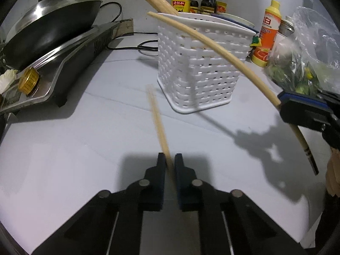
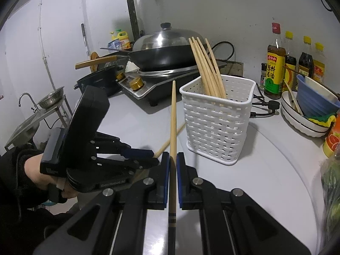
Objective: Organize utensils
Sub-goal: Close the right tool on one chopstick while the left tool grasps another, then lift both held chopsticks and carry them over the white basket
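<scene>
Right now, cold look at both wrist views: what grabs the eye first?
Each set of tongs is shut on one chopstick: the right tongs hold a chopstick pointing forward, the left tongs grip another chopstick low to their left. Just ahead on the counter stands a white woven basket already holding a bundle of chopsticks. Behind it, a lidded black wok sits on a stove.

Dim cool light, hard shadows, fisheye-bent edges, one chopstick (image 1: 158, 123) seemingly motion-blurred.
</scene>
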Demonstrator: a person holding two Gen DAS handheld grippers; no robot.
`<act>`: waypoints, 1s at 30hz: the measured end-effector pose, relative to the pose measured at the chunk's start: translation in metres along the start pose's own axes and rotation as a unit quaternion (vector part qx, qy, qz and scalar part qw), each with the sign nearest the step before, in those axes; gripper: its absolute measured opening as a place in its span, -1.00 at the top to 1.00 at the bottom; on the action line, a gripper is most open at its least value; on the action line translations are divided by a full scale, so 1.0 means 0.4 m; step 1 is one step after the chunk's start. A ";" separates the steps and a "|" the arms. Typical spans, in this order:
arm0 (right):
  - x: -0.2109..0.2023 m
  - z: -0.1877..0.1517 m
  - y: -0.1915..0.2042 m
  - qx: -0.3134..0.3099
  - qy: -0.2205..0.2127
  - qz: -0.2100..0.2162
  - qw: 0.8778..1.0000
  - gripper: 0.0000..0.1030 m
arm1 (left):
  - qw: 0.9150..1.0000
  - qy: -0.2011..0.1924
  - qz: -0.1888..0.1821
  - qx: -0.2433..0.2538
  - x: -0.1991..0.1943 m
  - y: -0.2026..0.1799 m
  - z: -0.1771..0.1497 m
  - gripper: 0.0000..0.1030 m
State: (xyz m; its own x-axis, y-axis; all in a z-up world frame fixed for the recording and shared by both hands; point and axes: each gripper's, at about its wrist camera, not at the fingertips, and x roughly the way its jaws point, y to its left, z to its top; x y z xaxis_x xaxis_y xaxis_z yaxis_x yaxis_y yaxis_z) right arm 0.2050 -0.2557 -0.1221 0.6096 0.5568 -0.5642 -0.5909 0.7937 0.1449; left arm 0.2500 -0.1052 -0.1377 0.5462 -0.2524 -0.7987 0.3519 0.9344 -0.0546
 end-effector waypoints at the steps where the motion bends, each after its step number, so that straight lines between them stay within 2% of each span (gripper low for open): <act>1: -0.001 0.000 -0.001 0.000 -0.001 0.000 1.000 0.88 | 1.000 0.001 -0.003 -0.001 0.002 0.003 0.000 0.88; 6: -0.006 0.006 -0.002 0.003 -0.004 0.002 1.000 0.88 | 1.000 0.004 -0.019 -0.021 -0.002 0.028 -0.005 0.89; 14: -0.008 0.019 0.001 0.002 -0.001 -0.007 1.000 0.88 | 0.998 -0.008 -0.021 -0.060 -0.029 0.084 -0.034 0.89; 21: -0.008 0.048 0.005 -0.002 0.000 -0.019 1.000 0.88 | 0.994 -0.046 -0.029 -0.094 -0.104 0.138 -0.058 0.89; 30: -0.025 0.123 0.007 -0.020 -0.008 -0.034 0.999 0.88 | 0.989 -0.098 -0.034 -0.108 -0.202 0.191 -0.042 0.89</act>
State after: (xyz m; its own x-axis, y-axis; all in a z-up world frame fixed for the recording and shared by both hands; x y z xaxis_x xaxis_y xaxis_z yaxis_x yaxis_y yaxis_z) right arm 0.2232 -0.2469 -0.0762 0.6572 0.5070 -0.5578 -0.5685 0.8193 0.0749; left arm 0.2200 -0.0091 -0.0874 0.6716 -0.3400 -0.6583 0.2334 0.9404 -0.2475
